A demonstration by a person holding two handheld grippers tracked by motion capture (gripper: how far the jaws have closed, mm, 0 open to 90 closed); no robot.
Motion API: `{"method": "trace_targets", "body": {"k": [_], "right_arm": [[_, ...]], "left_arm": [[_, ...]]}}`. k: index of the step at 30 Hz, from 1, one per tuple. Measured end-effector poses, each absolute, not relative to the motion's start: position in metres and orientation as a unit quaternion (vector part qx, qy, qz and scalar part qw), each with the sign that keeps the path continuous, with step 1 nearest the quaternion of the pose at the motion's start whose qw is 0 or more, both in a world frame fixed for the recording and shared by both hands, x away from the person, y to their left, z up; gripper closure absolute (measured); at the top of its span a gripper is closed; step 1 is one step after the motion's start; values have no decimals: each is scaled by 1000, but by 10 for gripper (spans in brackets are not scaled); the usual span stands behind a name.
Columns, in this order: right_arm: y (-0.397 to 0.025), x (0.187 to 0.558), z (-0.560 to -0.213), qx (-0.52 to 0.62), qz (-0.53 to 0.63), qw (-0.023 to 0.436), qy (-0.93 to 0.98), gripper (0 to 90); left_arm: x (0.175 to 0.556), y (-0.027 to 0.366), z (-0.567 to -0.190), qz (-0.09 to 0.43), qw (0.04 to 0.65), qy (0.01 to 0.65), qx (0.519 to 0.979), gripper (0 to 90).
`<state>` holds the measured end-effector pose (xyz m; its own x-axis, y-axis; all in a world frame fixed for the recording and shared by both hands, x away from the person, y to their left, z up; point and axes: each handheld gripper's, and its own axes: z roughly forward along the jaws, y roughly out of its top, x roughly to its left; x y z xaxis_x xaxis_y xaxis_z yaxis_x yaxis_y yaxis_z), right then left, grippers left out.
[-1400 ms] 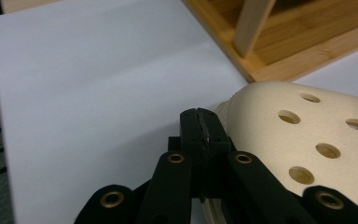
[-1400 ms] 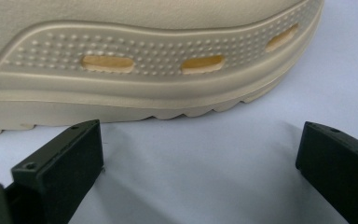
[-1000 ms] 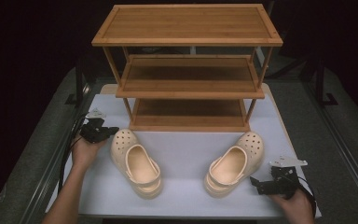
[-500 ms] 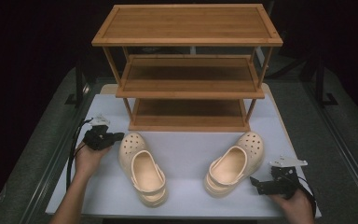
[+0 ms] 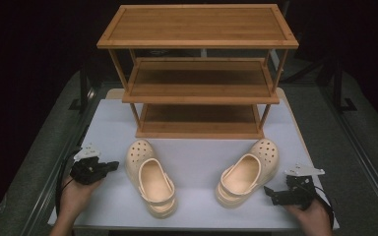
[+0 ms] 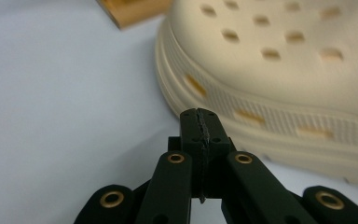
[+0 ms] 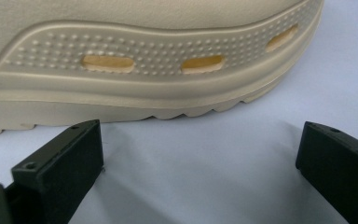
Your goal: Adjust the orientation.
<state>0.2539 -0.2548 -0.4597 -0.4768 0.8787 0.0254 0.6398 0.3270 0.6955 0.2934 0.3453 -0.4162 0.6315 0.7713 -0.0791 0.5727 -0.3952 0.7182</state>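
White table (image 5: pixel 202 157) is set against darkness, with a wooden rack (image 5: pixel 197 73) at upper centre. Two beige clogs lie below it, toes rackward, presumably for shelving. Left clog (image 5: pixel 150 177) is neared by the left gripper (image 5: pixel 112 166), jaws together; right clog (image 5: pixel 246 172) by the right gripper (image 5: pixel 268 191), jaws apart.

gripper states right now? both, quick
Left gripper: shut, holding nothing, tips just short of the left clog.
Right gripper: open, empty, facing the right clog.
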Motion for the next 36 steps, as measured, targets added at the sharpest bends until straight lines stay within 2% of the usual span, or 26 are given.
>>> {"method": "trace_targets", "body": {"k": [8, 17, 36], "right_arm": [[-255, 254, -460, 480, 328, 181, 794, 2], [-255, 254, -460, 478, 328, 182, 794, 2], [-255, 254, -460, 479, 329, 181, 793, 2]], "left_arm": [[296, 329, -430, 113, 349, 391, 844, 900], [304, 320, -430, 115, 345, 385, 848, 900], [343, 261, -431, 103, 352, 356, 860, 900]]}}
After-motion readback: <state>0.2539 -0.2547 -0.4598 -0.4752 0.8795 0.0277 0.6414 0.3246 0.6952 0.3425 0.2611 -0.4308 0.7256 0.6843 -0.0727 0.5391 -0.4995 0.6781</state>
